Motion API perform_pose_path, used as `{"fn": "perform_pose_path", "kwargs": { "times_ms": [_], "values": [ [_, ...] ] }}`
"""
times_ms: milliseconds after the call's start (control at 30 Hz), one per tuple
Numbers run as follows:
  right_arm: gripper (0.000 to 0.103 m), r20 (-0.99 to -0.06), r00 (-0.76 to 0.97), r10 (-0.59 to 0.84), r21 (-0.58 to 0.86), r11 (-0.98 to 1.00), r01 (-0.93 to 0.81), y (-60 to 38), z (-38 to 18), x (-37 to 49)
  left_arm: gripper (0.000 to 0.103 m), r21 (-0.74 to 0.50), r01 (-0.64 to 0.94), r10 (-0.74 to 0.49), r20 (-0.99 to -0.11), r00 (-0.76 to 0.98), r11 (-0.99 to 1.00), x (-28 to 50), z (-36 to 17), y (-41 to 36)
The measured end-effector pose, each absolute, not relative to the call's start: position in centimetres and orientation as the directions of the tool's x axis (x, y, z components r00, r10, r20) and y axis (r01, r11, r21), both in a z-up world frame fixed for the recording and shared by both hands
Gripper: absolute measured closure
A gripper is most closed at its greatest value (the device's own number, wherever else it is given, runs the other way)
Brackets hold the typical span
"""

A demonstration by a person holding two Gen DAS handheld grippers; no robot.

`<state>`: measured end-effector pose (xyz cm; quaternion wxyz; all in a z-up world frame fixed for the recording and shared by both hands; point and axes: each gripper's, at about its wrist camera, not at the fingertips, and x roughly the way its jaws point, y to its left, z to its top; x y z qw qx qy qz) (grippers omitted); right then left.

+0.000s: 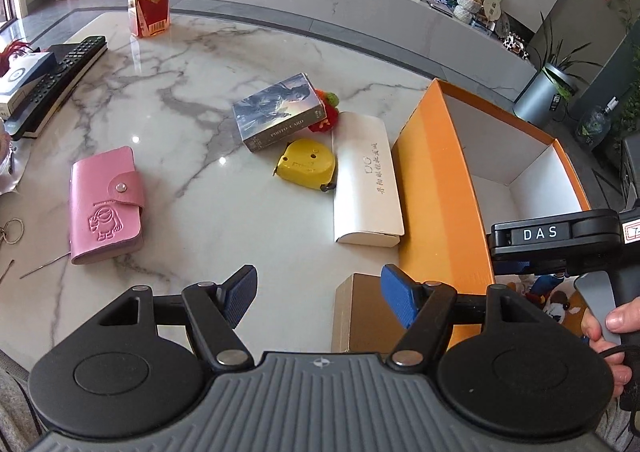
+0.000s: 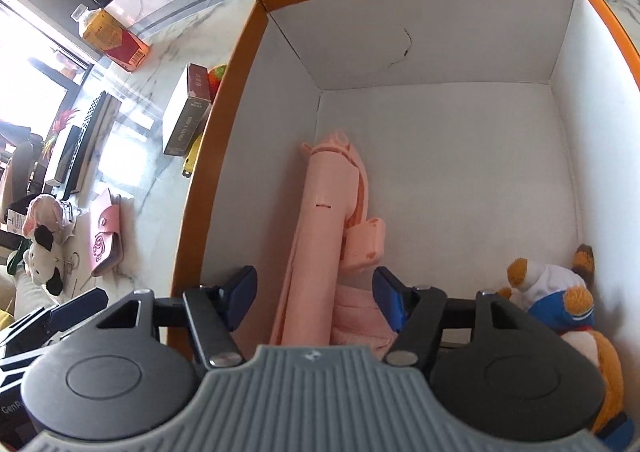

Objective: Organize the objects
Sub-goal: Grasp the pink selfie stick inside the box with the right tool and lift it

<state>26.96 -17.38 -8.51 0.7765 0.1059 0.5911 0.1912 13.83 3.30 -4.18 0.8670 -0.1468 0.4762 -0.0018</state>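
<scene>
On the marble table, left tongs and right tongs both released, empty.

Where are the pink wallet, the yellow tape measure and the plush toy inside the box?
pink wallet (image 1: 105, 206): left wrist view, on its embossed front cover.
yellow tape measure (image 1: 306, 165): left wrist view, on its flat yellow side.
plush toy (image 2: 560, 300): right wrist view, on its blue-and-white clothing.

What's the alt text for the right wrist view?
The right gripper hangs open inside an orange box with white walls, a folded pink umbrella lying between its fingers. A plush toy lies in the box's right corner.
</scene>
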Motion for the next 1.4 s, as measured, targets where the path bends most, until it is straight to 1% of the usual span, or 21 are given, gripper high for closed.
{"fn": "perform_pose_path", "kwargs": {
  "times_ms": [33,167,300,467,533,733,833,933,1067,1200,1400],
  "values": [
    [0.047,-0.877,0.210,0.432,0.404,0.900,-0.165,-17.6,-8.9,27.4,0.022,-0.253,-0.132,-0.146,-0.834,0.532,0.958,13.9,-4.5,3.4],
    [0.050,-0.861,0.157,0.485,0.479,0.875,-0.075,-18.9,-10.6,28.4,0.022,-0.240,-0.132,-0.143,-0.851,0.505,0.962,13.8,-5.4,3.8],
    [0.053,-0.868,0.155,0.472,0.463,0.882,-0.092,-18.1,-11.2,28.5,0.022,-0.248,-0.143,-0.149,-0.858,0.492,0.958,14.0,-5.8,4.3],
    [0.061,-0.867,0.205,0.454,0.447,0.891,-0.083,-18.1,-10.8,28.2,0.022,-0.238,-0.135,-0.146,-0.863,0.483,0.962,14.0,-6.0,4.1],
    [0.061,-0.863,0.220,0.455,0.448,0.890,-0.085,-18.2,-10.8,28.0,0.022,-0.232,-0.134,-0.141,-0.865,0.482,0.963,14.0,-6.0,4.1],
    [0.062,-0.828,0.246,0.503,0.516,0.857,-0.016,-20.0,-10.6,28.4,0.022,-0.229,-0.134,-0.140,-0.869,0.475,0.964,14.0,-6.2,4.0],
    [0.062,-0.784,0.252,0.568,0.600,0.796,0.072,-21.7,-10.8,28.7,0.022,-0.223,-0.137,-0.134,-0.871,0.473,0.965,14.0,-6.2,4.1],
    [0.062,-0.753,0.281,0.595,0.645,0.752,0.136,-23.1,-10.9,29.0,0.022,-0.235,-0.143,-0.140,-0.867,0.477,0.961,14.0,-6.2,4.3],
    [0.062,-0.741,0.345,0.576,0.654,0.735,0.178,-24.0,-10.0,29.3,0.022,-0.239,-0.144,-0.144,-0.867,0.478,0.960,14.0,-6.2,4.4],
    [0.062,-0.748,0.424,0.511,0.631,0.746,0.213,-24.0,-8.6,30.0,0.022,-0.241,-0.147,-0.145,-0.867,0.476,0.959,14.1,-6.3,4.6],
    [0.064,-0.768,0.522,0.371,0.533,0.823,0.199,-22.8,-6.3,30.4,0.022,-0.253,-0.160,-0.147,-0.861,0.486,0.954,13.9,-6.1,5.3]
  ]
}}
